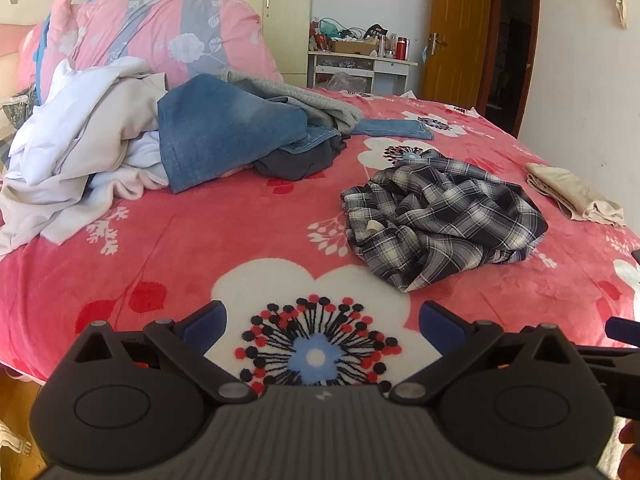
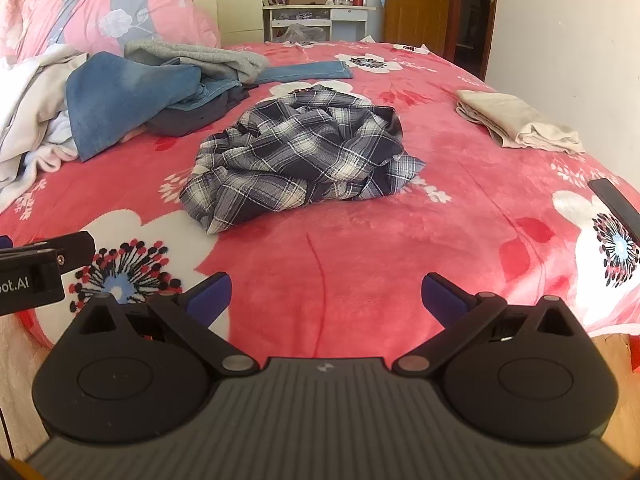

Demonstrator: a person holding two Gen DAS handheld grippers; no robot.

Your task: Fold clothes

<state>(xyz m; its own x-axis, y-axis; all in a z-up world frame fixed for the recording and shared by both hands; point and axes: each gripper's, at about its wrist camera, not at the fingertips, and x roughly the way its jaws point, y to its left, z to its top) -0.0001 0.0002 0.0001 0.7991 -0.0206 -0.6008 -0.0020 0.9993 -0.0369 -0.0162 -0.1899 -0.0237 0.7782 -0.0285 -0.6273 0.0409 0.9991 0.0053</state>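
A crumpled dark plaid shirt (image 1: pixel 444 212) lies on the red flowered bedspread (image 1: pixel 200 248); it also shows in the right wrist view (image 2: pixel 300 156) at the middle of the bed. My left gripper (image 1: pixel 322 322) is open and empty, near the bed's front edge, short of the shirt and to its left. My right gripper (image 2: pixel 326 294) is open and empty, near the front edge, straight before the shirt. A pile of unfolded clothes (image 1: pixel 120 140) with blue jeans (image 2: pixel 124 96) lies at the left.
A folded beige garment (image 1: pixel 572 194) lies at the right edge of the bed, also seen in the right wrist view (image 2: pixel 520 124). A pink quilt (image 1: pixel 160 36) is stacked at the back left. A cluttered white table (image 1: pixel 360 64) and a wooden door (image 1: pixel 456 32) stand behind the bed.
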